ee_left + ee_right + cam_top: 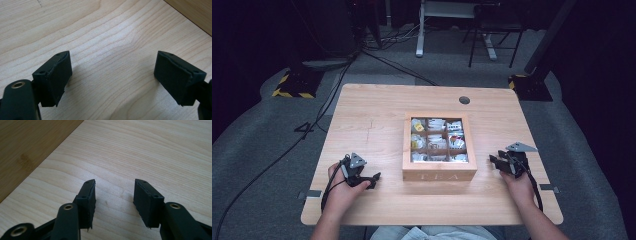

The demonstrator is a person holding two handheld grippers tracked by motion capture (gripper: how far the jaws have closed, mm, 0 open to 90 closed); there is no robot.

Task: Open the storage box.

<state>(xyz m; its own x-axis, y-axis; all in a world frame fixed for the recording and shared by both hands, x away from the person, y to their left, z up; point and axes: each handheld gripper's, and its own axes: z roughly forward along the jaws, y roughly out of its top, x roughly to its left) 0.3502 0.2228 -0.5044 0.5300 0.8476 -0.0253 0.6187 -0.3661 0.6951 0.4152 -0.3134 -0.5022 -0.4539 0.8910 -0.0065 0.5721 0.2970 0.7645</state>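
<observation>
A wooden tea box (439,170) with a windowed top sits at the table's middle, its compartments showing several tea bags (437,140). My left gripper (373,180) rests low over the table to the box's left, jaws wide apart with bare wood between them (112,72). My right gripper (495,161) sits to the box's right, pointed at its side, jaws apart and nothing between them (115,195). The box's wall (27,150) fills the upper left of the right gripper view, and a corner of the box (195,12) shows at the upper right of the left gripper view.
The light wooden table (372,120) has a round cable hole (464,100) at the back. Cables (312,130) run over the grey floor to the left. A chair and a desk leg (420,30) stand beyond the table.
</observation>
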